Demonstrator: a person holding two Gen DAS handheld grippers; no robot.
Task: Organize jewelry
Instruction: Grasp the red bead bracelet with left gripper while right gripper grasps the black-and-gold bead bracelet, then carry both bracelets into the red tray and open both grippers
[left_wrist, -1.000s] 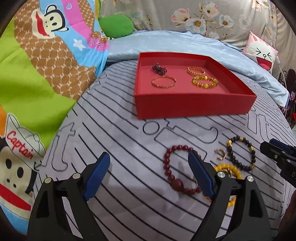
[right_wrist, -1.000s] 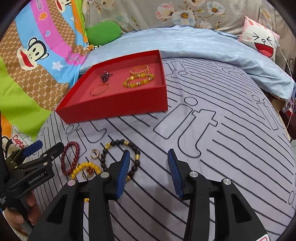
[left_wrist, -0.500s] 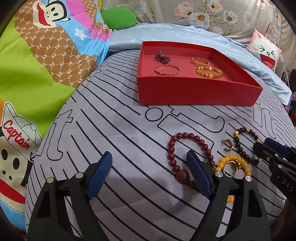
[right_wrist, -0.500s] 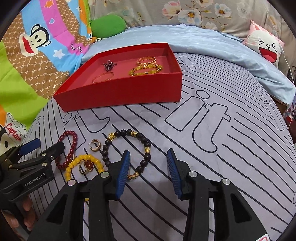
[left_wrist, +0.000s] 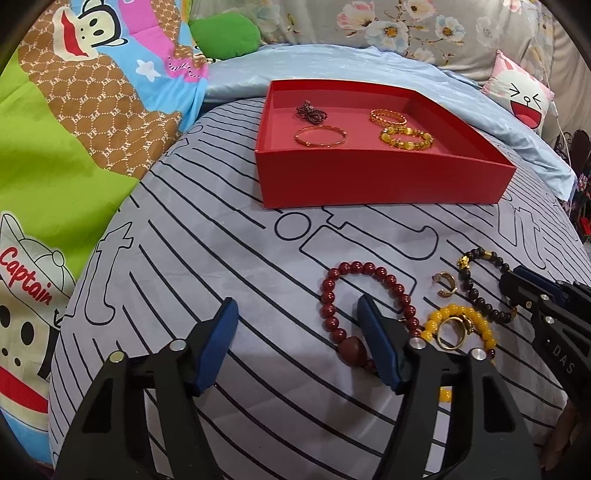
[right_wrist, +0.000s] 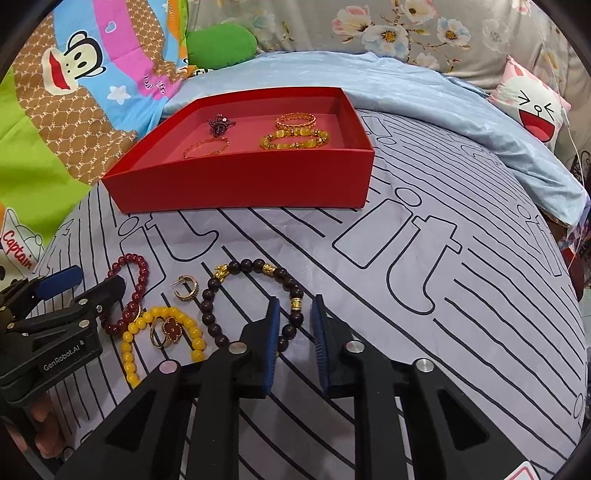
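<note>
Jewelry lies partly loose on the bed and partly in a box. The right claw (right_wrist: 295, 302) has just been closing and now pinches one side of a dark brown bead bracelet with gold spacers (right_wrist: 207, 295); the strand passes between its blue pads. Just left of this bracelet are a small gold hoop earring (right_wrist: 186, 290), a yellow bead bracelet (right_wrist: 147, 317) and, on top of the yellow one, a gold ring with a red clover face (right_wrist: 168, 328).

The left claw (left_wrist: 297, 301) has also just been closing, but it is spread wide and grips nothing. Its right finger hangs over a dark red bead bracelet (left_wrist: 364, 266), the left side of that loop is between the fingers, and the other finger is above bare grey sheet with black lines (right_wrist: 406, 295).

Farther back stands a shallow red cardboard box (right_wrist: 240, 184). Inside it are a thin gold bangle (left_wrist: 320, 136), a dark red beaded cluster (left_wrist: 312, 110), a gold chain bracelet (left_wrist: 388, 117) and an amber bead bracelet (left_wrist: 406, 136). Behind the box lies a pale blue quilt (right_wrist: 406, 85), and on the left a colourful cartoon monkey blanket (left_wrist: 74, 110).
</note>
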